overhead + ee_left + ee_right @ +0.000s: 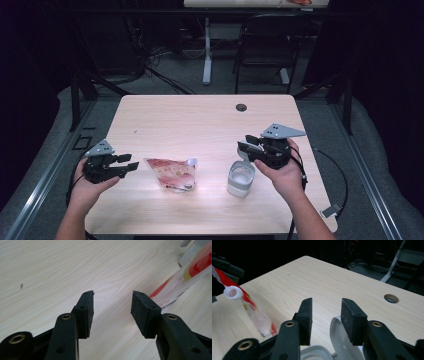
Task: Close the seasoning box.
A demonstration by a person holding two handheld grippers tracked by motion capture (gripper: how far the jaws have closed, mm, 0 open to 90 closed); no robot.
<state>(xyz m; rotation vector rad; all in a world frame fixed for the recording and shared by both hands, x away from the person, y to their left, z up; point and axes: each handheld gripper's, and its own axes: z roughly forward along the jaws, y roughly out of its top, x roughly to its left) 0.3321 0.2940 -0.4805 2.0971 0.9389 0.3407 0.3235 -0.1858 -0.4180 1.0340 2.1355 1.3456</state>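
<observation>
The left gripper (131, 165) hovers just left of a red-and-white pouch (171, 173), its jaws spread with nothing between them; in the left gripper view the pouch's edge (183, 277) lies just beyond the right jaw. The pouch lies flat on the wooden surface (200, 120), its white screw spout (233, 293) at the end that points toward the container. It looks like thin flexible film holding a soft filling, so it will likely sag and fold if lifted by one corner, and the glossy skin may slip between the pads. The spout is the only rigid part and probably the surest hold; the sealed edge seam on the side away from the container is second best.

Right of the pouch stands a small clear container (241, 178) with its white hinged lid (342, 340) flipped open. It seems light and stiff, likely to skid or tip if nudged. The right gripper (242, 148) hangs just above the container's far rim, jaws apart and holding nothing. Steadying the container by its wall seems safer than by the lid.
</observation>
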